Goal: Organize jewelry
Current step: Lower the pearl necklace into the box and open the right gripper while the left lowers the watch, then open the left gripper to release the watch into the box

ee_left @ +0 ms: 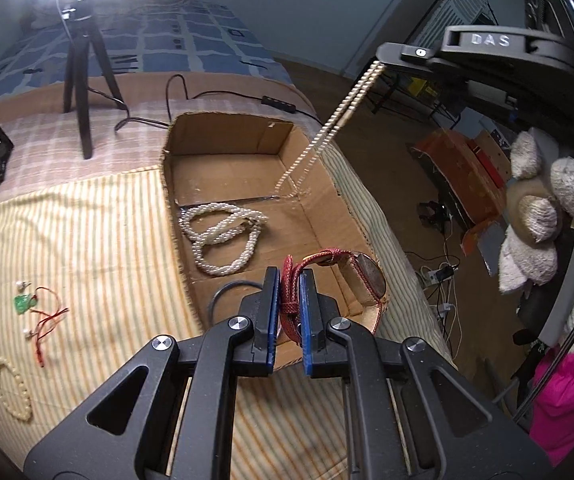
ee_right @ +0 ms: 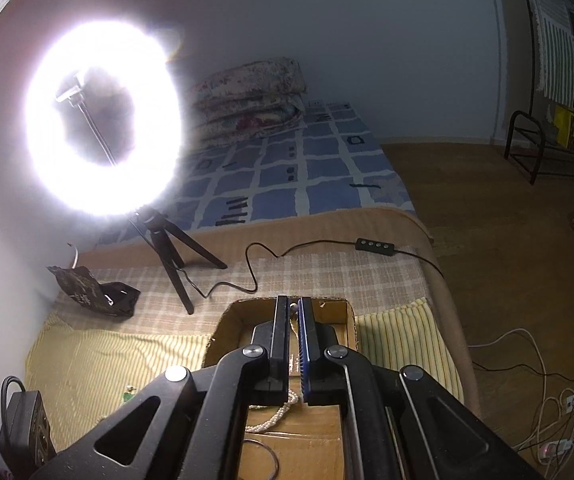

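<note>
My left gripper (ee_left: 289, 280) is shut on the strap of a red watch (ee_left: 361, 276), held over the near right corner of an open cardboard box (ee_left: 171, 184). A white pearl necklace (ee_left: 223, 236) lies coiled on the box floor, beside a thin dark ring (ee_left: 227, 292). At the upper right, my right gripper (ee_left: 385, 58) is shut on a long pale bead chain (ee_left: 327, 136), whose lower end hangs into the box. In the right wrist view the right gripper (ee_right: 293, 306) pinches that bead chain (ee_right: 281, 410) above the box (ee_right: 223, 332).
On the striped cloth (ee_left: 99, 240) left of the box lie a green pendant on red cord (ee_left: 27, 302), small pearl earrings (ee_left: 21, 284) and a cream bead bracelet (ee_left: 11, 392). A ring light (ee_right: 103, 120) on a tripod (ee_left: 83, 92), its cable and a black packet (ee_right: 95, 292) stand behind.
</note>
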